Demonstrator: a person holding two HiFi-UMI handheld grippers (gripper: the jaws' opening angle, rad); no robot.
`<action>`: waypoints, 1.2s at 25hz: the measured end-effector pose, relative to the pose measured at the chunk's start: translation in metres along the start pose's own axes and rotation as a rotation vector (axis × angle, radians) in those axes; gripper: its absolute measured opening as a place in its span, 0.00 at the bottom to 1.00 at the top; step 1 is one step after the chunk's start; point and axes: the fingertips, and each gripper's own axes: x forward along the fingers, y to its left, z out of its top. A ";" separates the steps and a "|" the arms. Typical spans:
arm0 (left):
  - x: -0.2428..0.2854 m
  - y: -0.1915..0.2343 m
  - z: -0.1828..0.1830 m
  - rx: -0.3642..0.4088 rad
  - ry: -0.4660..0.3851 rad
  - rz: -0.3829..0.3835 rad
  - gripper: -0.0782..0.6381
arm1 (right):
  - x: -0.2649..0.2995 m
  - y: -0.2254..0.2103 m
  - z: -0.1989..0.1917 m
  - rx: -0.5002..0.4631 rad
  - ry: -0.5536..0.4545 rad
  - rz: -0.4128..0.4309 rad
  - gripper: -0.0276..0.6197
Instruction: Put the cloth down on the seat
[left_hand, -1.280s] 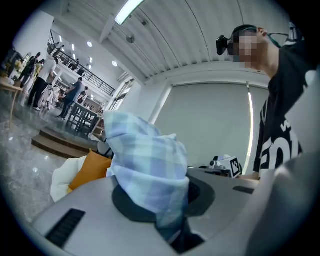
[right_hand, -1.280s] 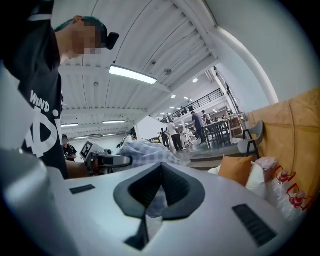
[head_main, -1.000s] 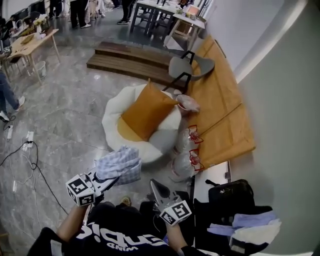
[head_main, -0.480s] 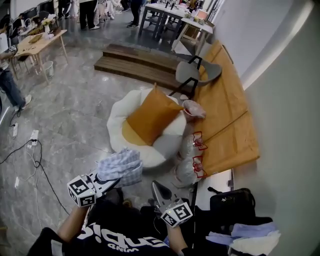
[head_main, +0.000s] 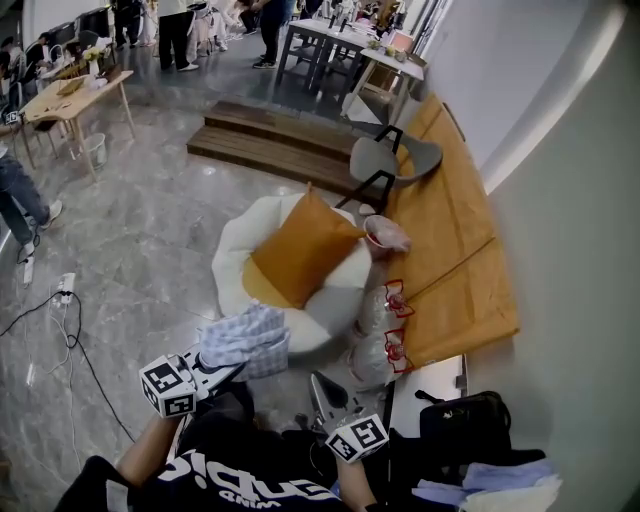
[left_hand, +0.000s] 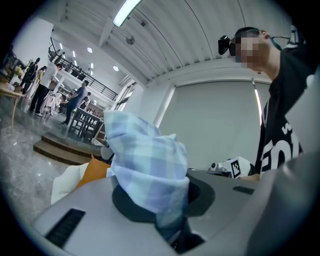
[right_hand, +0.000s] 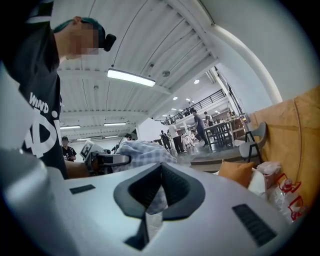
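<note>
Marble floor (head_main: 140, 250) below, left tool (head_main: 228, 366) clamps the seemingly light, floppy cloth (head_main: 245, 338) by a bunched fold; right tool (head_main: 320, 382) sits closed, empty.

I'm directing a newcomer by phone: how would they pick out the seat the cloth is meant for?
Find the orange boards along the right wall. Just left of them on the floor sits the seat, a low round white pouffe holding an orange cushion. Unlike the grey chair behind it, it is legless.
</note>
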 end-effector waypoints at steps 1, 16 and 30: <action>0.001 0.004 0.002 -0.002 -0.001 -0.001 0.22 | 0.004 -0.002 0.000 -0.001 0.001 0.000 0.07; 0.030 0.091 0.037 -0.019 0.001 0.001 0.22 | 0.097 -0.041 0.010 0.005 0.024 0.033 0.07; 0.070 0.220 0.089 -0.044 -0.011 -0.029 0.22 | 0.235 -0.099 0.039 -0.014 0.045 0.033 0.07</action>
